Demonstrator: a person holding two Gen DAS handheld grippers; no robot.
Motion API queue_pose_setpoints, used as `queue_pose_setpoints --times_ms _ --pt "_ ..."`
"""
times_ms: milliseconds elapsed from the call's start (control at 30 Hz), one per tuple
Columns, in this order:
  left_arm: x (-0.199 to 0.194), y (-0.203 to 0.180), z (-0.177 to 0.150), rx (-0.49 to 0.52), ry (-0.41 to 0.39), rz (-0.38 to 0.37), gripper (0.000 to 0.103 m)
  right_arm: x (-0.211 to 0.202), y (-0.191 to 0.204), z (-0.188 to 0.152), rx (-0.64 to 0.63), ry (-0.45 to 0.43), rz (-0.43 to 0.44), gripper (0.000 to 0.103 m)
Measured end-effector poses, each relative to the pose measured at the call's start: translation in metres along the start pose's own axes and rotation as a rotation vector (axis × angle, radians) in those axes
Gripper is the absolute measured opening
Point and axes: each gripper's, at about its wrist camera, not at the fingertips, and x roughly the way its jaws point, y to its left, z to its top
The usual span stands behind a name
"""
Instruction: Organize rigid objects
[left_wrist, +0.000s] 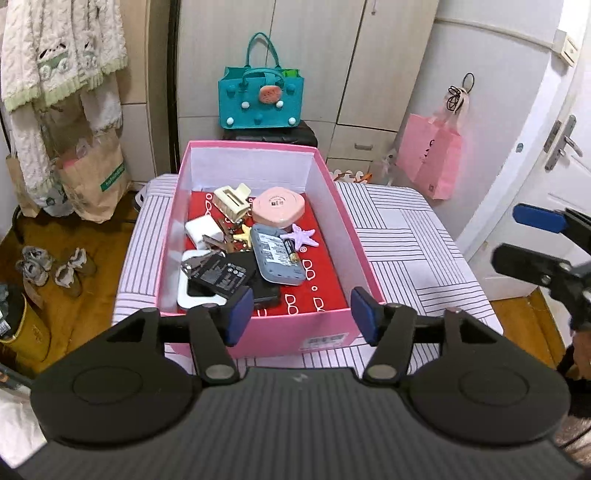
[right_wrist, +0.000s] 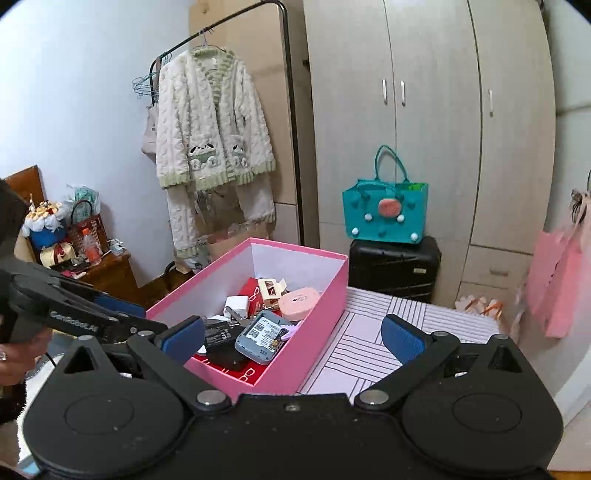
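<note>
Both grippers stand empty near the pink box (left_wrist: 255, 334), so by my reading a drop-off has just finished and the step in hand is pulling clear of the box. The left gripper (left_wrist: 301, 317) has its blue pads parted with nothing between them; they straddle the box's near wall, and the jumble of rigid objects lies just beyond the fingertips. The right gripper (right_wrist: 295, 341) is spread wide and holds nothing either; the box's near corner sits between its fingers, its left pad over the box interior and its right pad over the striped tabletop (right_wrist: 369, 347).

Inside the box, ahead of the left fingers, lie a grey-blue pocket router (left_wrist: 275, 258), a round pink case (left_wrist: 279, 206), a cream hair claw (left_wrist: 231, 201), a white charger plug (left_wrist: 203, 230), a lilac starfish (left_wrist: 297, 234) and a black labelled slab (left_wrist: 221, 275), all heaped toward the left-hand finger's side on a red printed lining (left_wrist: 317, 291).

The striped top that shows beside the box carries no loose item, so the next move probably calls for looking for anything left outside, or tidying the pile, which would need a narrow pinch on one piece without dragging its neighbours.

Much is hard to read: keys and small bits under the pile are partly buried, the black slab's label is illegible, and what lies beneath it cannot be told. The tabletop nearest the person is hidden behind the gripper bodies.
</note>
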Motion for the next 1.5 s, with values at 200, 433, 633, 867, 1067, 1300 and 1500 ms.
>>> queue_pose_setpoints --times_ms 200,433,633,867,1067,1300,1500 --pt "0.002 -0.003 -0.002 -0.031 -0.036 0.033 0.067 -0.002 -0.006 0.0 0.042 -0.018 -0.017 0.103" --pt "0.006 -0.02 -0.008 0.044 -0.029 0.01 0.071 0.024 -0.01 -0.005 0.04 0.088 -0.235 0.103" --pt "0.004 -0.024 -0.013 0.026 -0.063 0.002 0.096 0.011 -0.012 -0.01 0.082 0.097 -0.23 0.103" --pt "0.006 -0.025 -0.018 -0.016 -0.065 0.038 0.102 0.0 -0.005 -0.02 0.084 0.119 -0.177 0.103" --pt "0.005 -0.034 -0.025 0.012 -0.04 0.103 0.102 -0.016 0.002 -0.024 0.112 0.103 -0.193 0.103" --pt "-0.001 -0.043 -0.036 0.008 -0.031 0.103 0.102 -0.027 0.007 -0.03 0.144 0.105 -0.253 0.103" --pt "-0.003 -0.046 -0.039 -0.019 -0.009 0.11 0.103 -0.027 -0.001 -0.037 0.231 0.137 -0.256 0.103"
